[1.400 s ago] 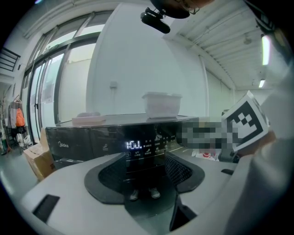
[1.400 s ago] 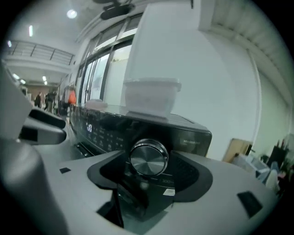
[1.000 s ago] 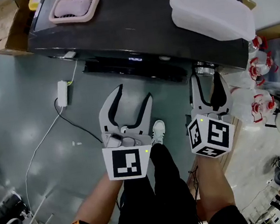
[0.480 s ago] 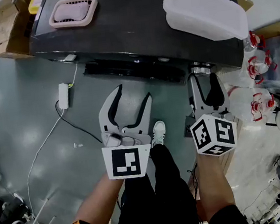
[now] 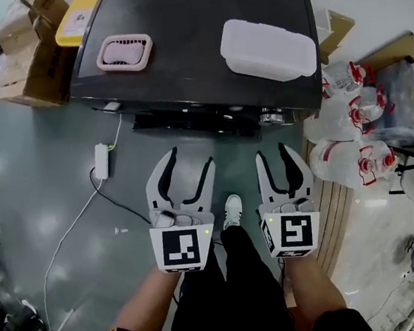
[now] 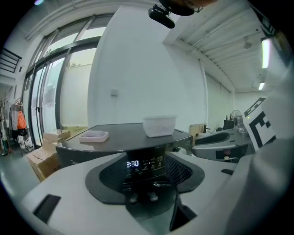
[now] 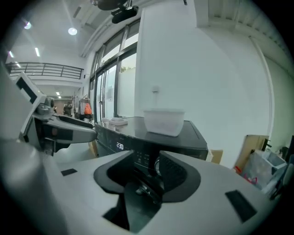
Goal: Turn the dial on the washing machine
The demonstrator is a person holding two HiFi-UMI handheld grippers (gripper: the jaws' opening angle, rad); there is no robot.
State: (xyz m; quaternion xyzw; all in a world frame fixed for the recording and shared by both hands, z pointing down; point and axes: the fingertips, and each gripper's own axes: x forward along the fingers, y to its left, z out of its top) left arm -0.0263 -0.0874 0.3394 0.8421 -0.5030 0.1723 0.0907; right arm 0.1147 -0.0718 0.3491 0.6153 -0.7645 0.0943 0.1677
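Left tool [image 5: 191,172]: jaws stand wide apart with nothing between them. It touches nothing and is held over the floor [image 5: 45,197], short of the washing machine [image 5: 195,18].
Right tool [image 5: 274,161]: jaws are partly apart and closing. No thing sits between the pads, which press on nothing.
Dial [image 5: 275,118]: a silver knob at the right end of the machine's front panel. It lies ahead of the right tool and well apart from it, showing through the gap of the jaws in the right gripper view.
Display [image 6: 132,164]: lit digits read 2:30. The small symbols beside them are too small to read.
Machine top: a pink basket [image 5: 125,53] lies toward the left and a white plastic tub [image 5: 267,48] toward the right, well apart.
Tool cubes: each shows a black-and-white square pattern, with no letters.
Boxes [image 5: 35,62]: brown cardboard, beside the machine's left side. A yellow pack [image 5: 80,15] lies on top, its label too small to read.
Floor items: a white power strip [image 5: 102,160] with its cable lies near the machine's front. A white shoe [image 5: 233,210] shows between the two tools.
Right of machine: clear bags of bottles with red trim [image 5: 351,111].
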